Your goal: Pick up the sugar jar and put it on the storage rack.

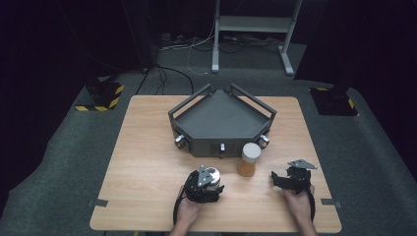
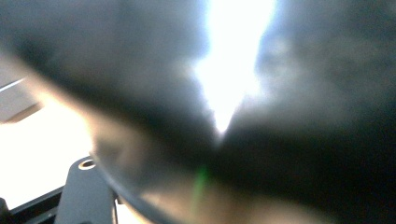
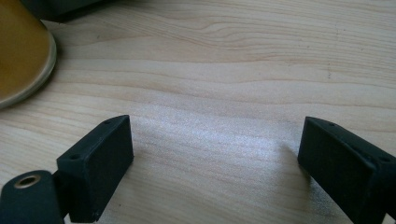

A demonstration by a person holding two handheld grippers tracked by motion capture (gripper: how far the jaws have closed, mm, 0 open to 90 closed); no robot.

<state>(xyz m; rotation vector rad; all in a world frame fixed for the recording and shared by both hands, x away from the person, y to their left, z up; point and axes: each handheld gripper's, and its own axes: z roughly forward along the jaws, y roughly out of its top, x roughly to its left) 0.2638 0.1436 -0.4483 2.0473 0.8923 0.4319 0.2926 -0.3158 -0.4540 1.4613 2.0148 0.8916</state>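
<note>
Nearest me, my left hand-held gripper (image 1: 209, 181) is clamped on a small silver-topped jar (image 1: 212, 176) standing on the desk (image 1: 147, 162). My right hand-held gripper (image 3: 215, 158) rests beside it with its jaws spread, nothing between them. Just beyond stands an amber jar (image 1: 249, 159) with a pale lid. Farther off, the grey tray (image 1: 221, 118) holds nothing, so I judge the work barely begun. I can read no labels.
</note>
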